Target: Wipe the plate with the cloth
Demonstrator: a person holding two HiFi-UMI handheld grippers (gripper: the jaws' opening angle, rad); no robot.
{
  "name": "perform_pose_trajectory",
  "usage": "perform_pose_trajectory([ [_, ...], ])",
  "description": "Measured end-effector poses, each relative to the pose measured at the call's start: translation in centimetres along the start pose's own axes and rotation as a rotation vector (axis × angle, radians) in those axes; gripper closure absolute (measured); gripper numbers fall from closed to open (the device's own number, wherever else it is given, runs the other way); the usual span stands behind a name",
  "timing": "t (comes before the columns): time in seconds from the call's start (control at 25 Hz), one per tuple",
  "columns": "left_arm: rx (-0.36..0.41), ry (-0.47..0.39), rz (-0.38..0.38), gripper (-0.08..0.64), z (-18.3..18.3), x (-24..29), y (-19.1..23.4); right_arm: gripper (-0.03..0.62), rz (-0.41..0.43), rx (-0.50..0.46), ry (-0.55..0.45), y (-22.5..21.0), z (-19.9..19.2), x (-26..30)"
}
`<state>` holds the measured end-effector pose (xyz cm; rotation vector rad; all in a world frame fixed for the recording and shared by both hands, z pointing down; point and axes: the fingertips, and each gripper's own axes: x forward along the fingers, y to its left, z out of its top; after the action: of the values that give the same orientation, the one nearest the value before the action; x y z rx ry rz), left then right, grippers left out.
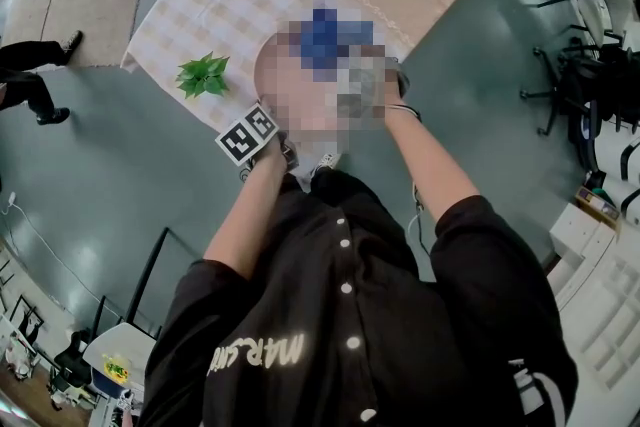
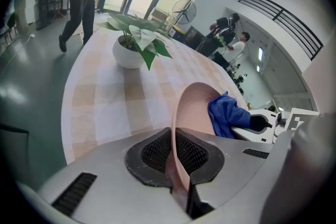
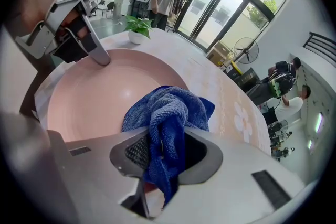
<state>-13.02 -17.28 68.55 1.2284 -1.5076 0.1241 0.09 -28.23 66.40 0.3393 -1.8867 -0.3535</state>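
The plate [image 3: 100, 97] looks smooth and faintly glossy, with a soft highlight on its pink face. My cloth [image 3: 168, 113] is blue terry, fuzzy, with a looped pile. My left gripper [image 2: 173, 152] and right gripper [image 3: 160, 157] both have matt grey shells, plastic by the look, and black pads [image 2: 155, 152] with a rough grid texture. The tablecloth [image 2: 105, 107] is matt woven fabric. The pot [image 2: 126, 57] is smooth and white. The floor [image 2: 21, 97] has a dull sheen.
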Motion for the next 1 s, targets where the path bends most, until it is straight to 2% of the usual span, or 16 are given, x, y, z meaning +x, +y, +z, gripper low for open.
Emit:
perform_pose_trajectory([
  [0.24, 0.007, 0.007, -0.037, 0.529, 0.0, 0.0, -0.1, 0.483, -0.04, 0.114, -0.109, -0.8, 2.3, -2.1],
  [0.44, 0.012, 0.013, -0.045, 0.53, 0.0, 0.0, -0.1, 0.483, -0.028, 0.155, -0.208, -0.6, 6.2, -3.6],
  [0.72, 0.008, 0.02, -0.063, 0.529, 0.0, 0.1, -0.1, 0.483, 0.093, 0.185, -0.293, 1.9, 10.6, -3.1],
  [1.0, 0.01, 0.028, -0.081, 0.529, -0.1, -0.1, -0.2, 0.483, 0.185, 0.206, -0.293, 4.5, 12.4, -1.2],
])
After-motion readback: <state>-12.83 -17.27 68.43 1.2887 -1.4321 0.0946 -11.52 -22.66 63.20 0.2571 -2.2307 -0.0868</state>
